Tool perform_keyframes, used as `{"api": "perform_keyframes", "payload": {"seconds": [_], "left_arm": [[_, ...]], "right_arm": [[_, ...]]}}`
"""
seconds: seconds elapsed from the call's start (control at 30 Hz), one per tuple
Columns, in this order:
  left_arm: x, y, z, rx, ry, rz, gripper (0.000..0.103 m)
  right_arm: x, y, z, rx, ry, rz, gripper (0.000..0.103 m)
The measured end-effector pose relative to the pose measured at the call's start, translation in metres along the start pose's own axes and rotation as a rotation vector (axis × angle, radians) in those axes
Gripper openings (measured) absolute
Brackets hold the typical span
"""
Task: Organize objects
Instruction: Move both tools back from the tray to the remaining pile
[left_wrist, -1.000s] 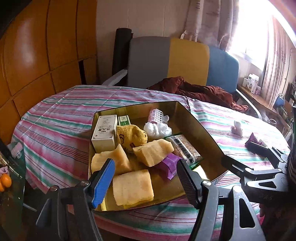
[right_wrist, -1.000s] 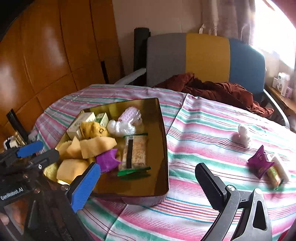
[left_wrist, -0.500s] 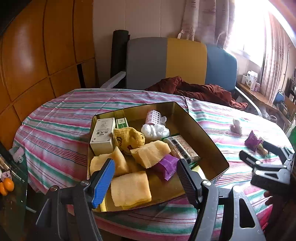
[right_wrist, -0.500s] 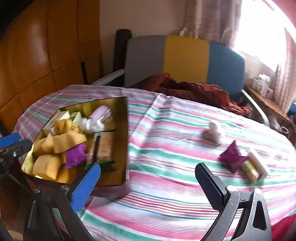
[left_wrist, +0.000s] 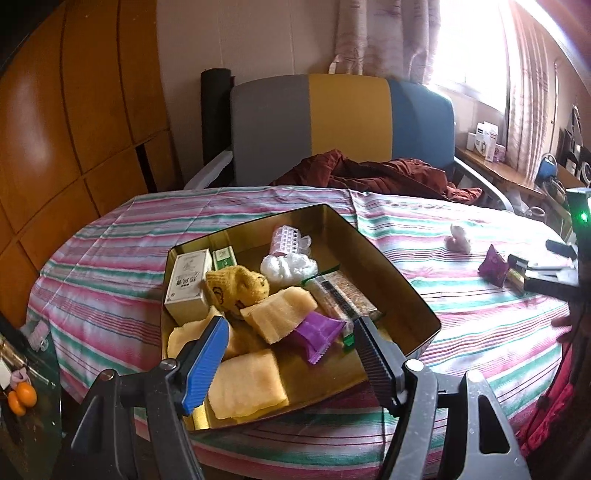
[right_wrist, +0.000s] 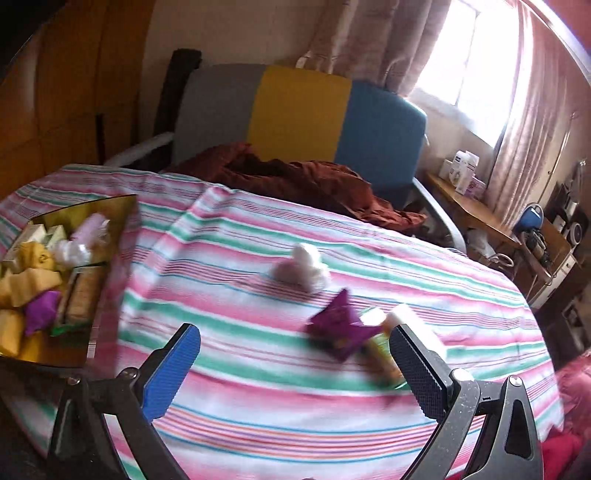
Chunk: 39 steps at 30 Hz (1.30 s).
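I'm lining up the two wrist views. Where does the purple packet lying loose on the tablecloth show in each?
Left wrist: purple packet at far right, mid-height, beside the right gripper's fingers.
Right wrist: purple packet centre-right, lower half, blurred, between the open fingers.
Shared landmark: gold tray.

The tin tray (left_wrist: 399, 280) looks like glossy gold metal, mirror-smooth inside. The tablecloth (left_wrist: 110, 258) is matt striped woven cloth. Yellow towels (left_wrist: 247, 384) look nubbly terry. The purple snack packet (right_wrist: 340, 328) is shiny foil. Wall panels (left_wrist: 55, 110) are polished wood.
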<state>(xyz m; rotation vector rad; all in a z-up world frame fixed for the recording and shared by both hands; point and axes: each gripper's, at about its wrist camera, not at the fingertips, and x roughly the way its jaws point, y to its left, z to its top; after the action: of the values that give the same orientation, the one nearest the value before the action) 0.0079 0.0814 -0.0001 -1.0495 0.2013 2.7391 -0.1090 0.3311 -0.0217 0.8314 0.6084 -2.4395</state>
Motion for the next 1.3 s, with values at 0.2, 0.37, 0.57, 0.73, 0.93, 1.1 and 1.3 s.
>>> {"api": "perform_keyframes", "payload": {"seconds": [0.2,0.37,0.57,0.73,0.93,1.1,1.3], "left_arm": [[-0.003,-0.02,0.009,0.075,-0.021,0.006,0.08],[-0.001,-0.041,0.016,0.123,-0.03,-0.004,0.08],[0.008,-0.065,0.021,0.173,-0.006,-0.047,0.08],[0.013,-0.085,0.023,0.207,0.0,-0.094,0.081],[0.018,-0.113,0.028,0.273,0.005,-0.132,0.081],[0.026,-0.134,0.032,0.307,0.022,-0.167,0.081],[0.045,-0.158,0.036,0.333,0.077,-0.213,0.081]], "right_arm": [[0.021,-0.078,-0.004,0.143,0.005,-0.126,0.103],[0.031,-0.138,-0.017,0.471,0.072,-0.085,0.103],[0.029,-0.145,-0.018,0.498,0.08,-0.037,0.103],[0.029,-0.134,-0.016,0.453,0.091,-0.028,0.103],[0.029,-0.138,-0.015,0.47,0.076,-0.008,0.103],[0.027,-0.141,-0.014,0.484,0.064,0.007,0.103],[0.026,-0.148,-0.015,0.508,0.065,-0.034,0.103]]}}
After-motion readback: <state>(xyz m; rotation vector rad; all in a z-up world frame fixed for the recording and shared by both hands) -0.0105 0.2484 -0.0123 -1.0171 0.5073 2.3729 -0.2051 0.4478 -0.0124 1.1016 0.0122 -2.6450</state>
